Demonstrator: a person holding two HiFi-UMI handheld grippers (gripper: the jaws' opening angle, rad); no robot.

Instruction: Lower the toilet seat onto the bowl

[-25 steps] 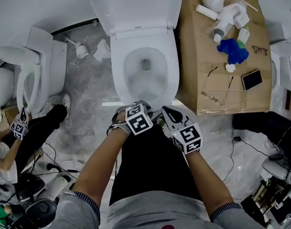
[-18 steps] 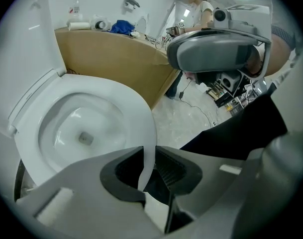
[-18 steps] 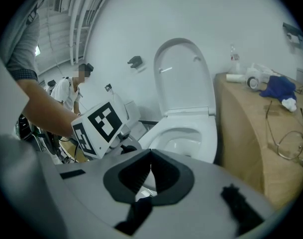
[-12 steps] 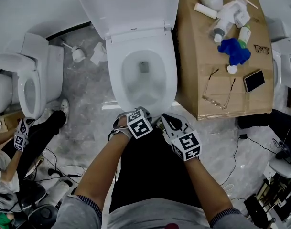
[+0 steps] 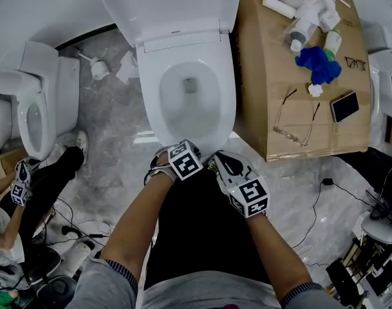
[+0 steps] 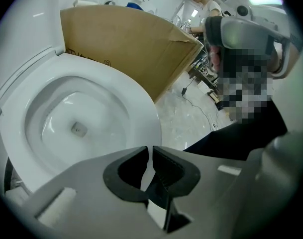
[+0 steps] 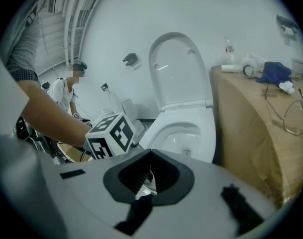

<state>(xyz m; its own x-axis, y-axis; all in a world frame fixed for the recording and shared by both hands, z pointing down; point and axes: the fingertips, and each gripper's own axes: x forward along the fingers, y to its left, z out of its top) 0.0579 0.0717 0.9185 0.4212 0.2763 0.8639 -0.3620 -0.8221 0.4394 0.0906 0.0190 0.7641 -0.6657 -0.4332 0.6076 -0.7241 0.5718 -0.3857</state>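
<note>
Toilet seat (image 5: pixel 226 102) lies flat on the bowl in front of me, while the lid (image 5: pixel 170 2) behind it stands raised against the wall. I judge the lowering done, with nothing left but drawing my hands clear. To its right the cardboard surface (image 5: pixel 260 76) stands just beside the bowl. A second toilet (image 5: pixel 35 108) sits off to the left, well apart, with another person's leg (image 5: pixel 54 179) near it. Nothing rests on the seat or blocks it. My left tool (image 6: pixel 147 156) hangs over the front rim, its jaws just closing to a thin slit around nothing. My right tool (image 7: pixel 150 156) is closed and empty. Glasses (image 5: pixel 292 118), a blue cloth (image 5: pixel 318 64) and a phone (image 5: pixel 345 106) lie on the cardboard.
</note>
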